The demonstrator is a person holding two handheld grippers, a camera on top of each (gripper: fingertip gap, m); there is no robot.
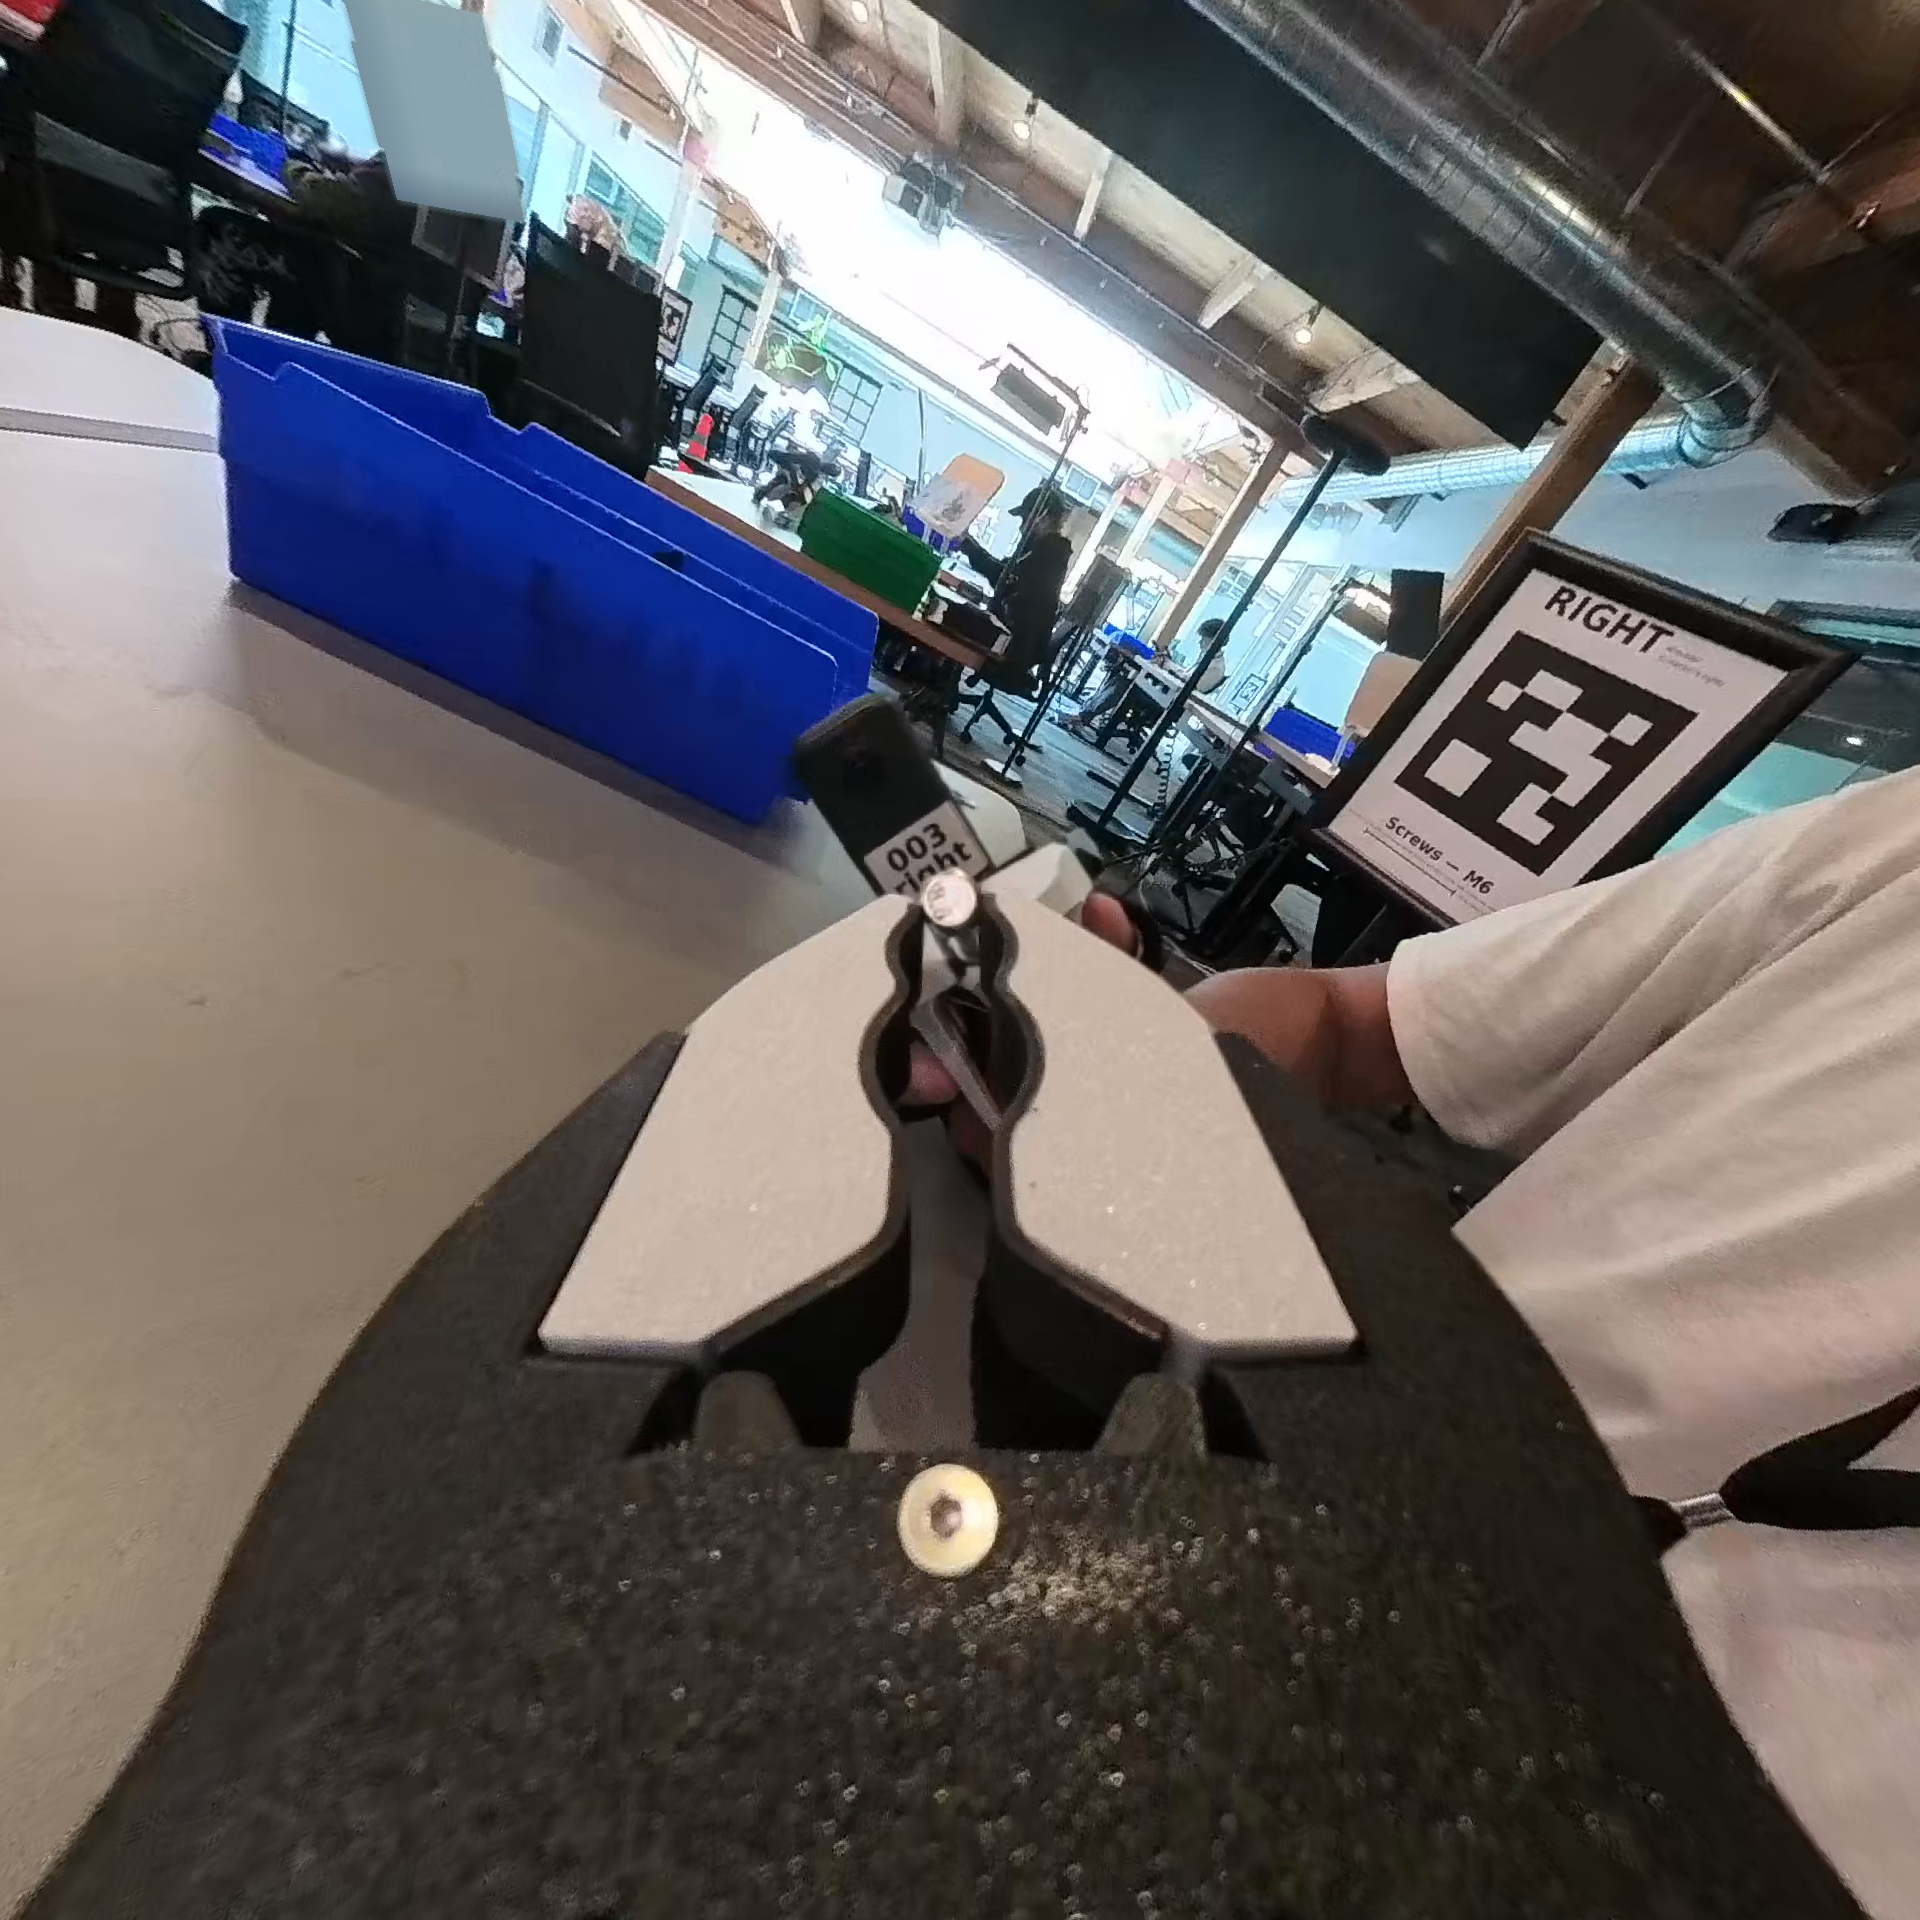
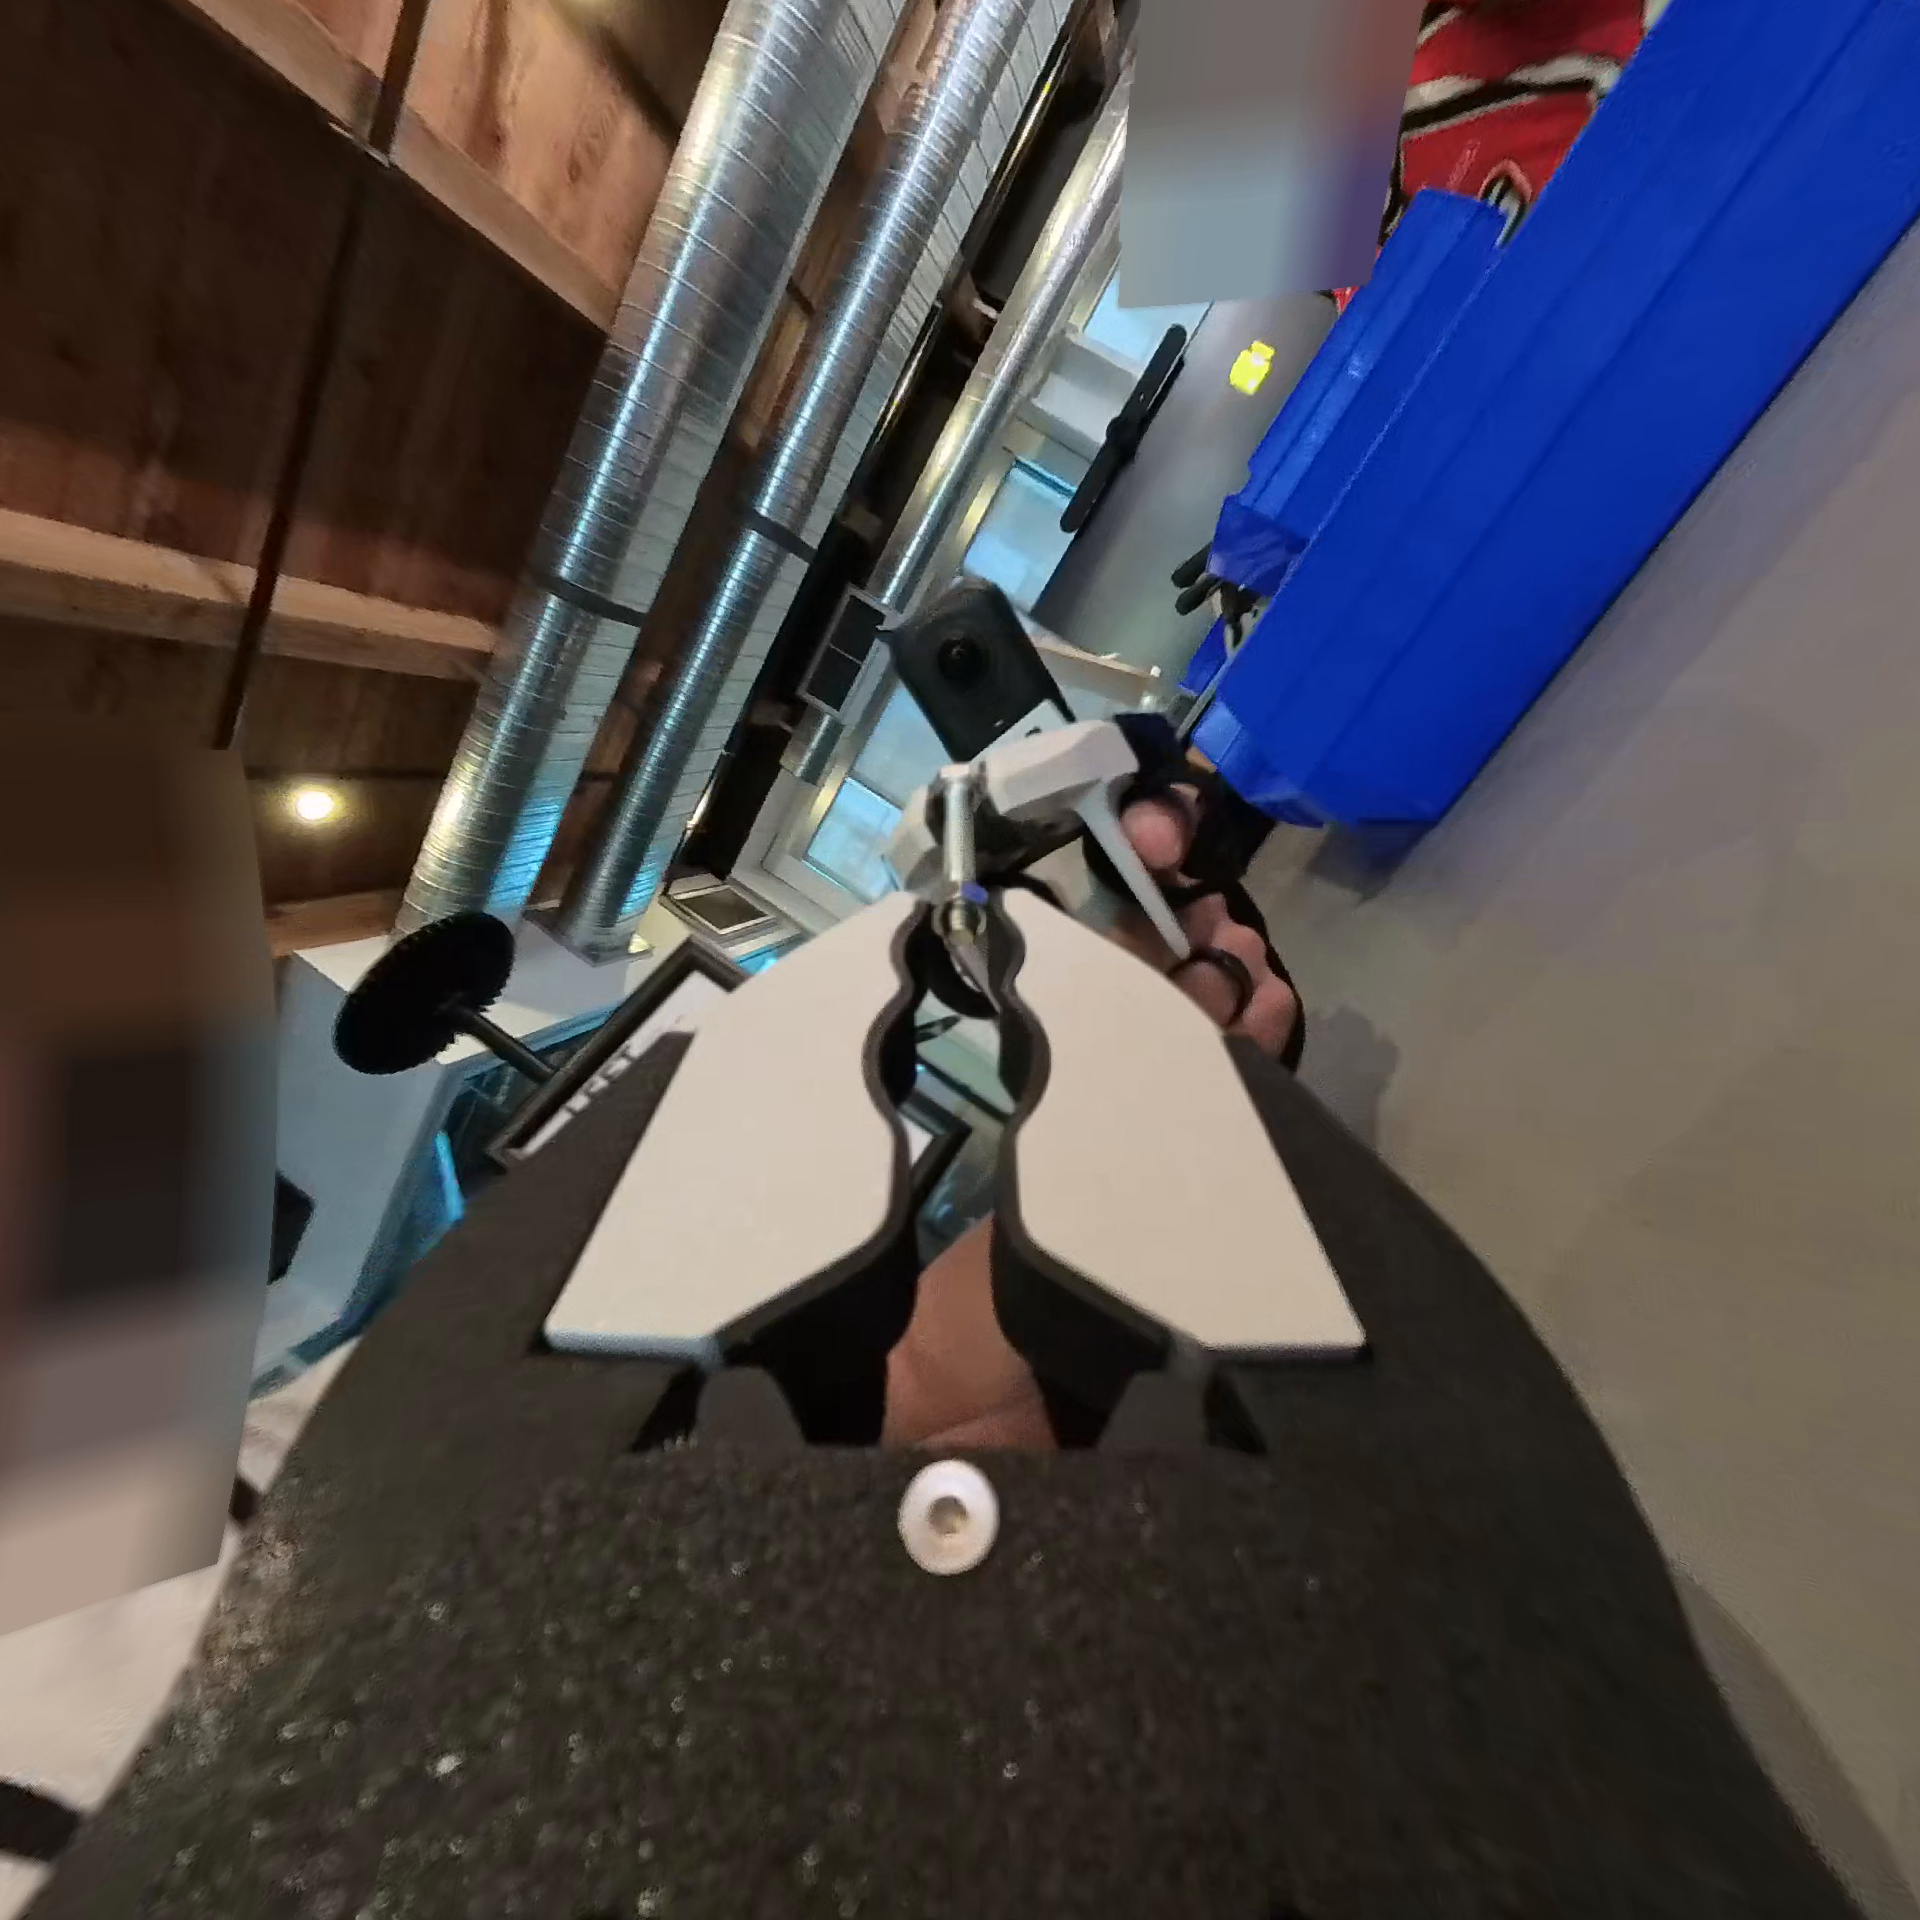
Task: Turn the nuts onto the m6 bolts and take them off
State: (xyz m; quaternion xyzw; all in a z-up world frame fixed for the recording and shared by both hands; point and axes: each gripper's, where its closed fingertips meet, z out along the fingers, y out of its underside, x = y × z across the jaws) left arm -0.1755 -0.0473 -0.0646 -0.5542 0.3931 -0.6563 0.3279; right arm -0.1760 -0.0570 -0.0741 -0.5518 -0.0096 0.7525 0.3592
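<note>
In the left wrist view my left gripper (image 1: 951, 914) is shut on the round silver head of a bolt (image 1: 951, 899) at its fingertips. In the right wrist view the same bolt (image 2: 958, 842) runs from the left gripper's white fingers (image 2: 1049, 769) down to my right gripper (image 2: 961, 925). The right gripper is shut on a small silver nut (image 2: 961, 916) that sits on the bolt's lower end. The two grippers meet tip to tip above the grey table (image 1: 208, 935). The right gripper's black camera (image 1: 878, 790) shows just beyond the left fingertips; its own fingertips are hidden there.
A row of blue bins (image 1: 520, 561) stands on the table behind the grippers and also shows in the right wrist view (image 2: 1558, 468). A framed marker sign (image 1: 1558, 727) stands at the right. A person's arm in a white sleeve (image 1: 1662, 987) reaches in from the right. A black toothed disc on a rod (image 2: 426, 997) stands at the left. Both grippers' tips are close together, under 4 cm apart.
</note>
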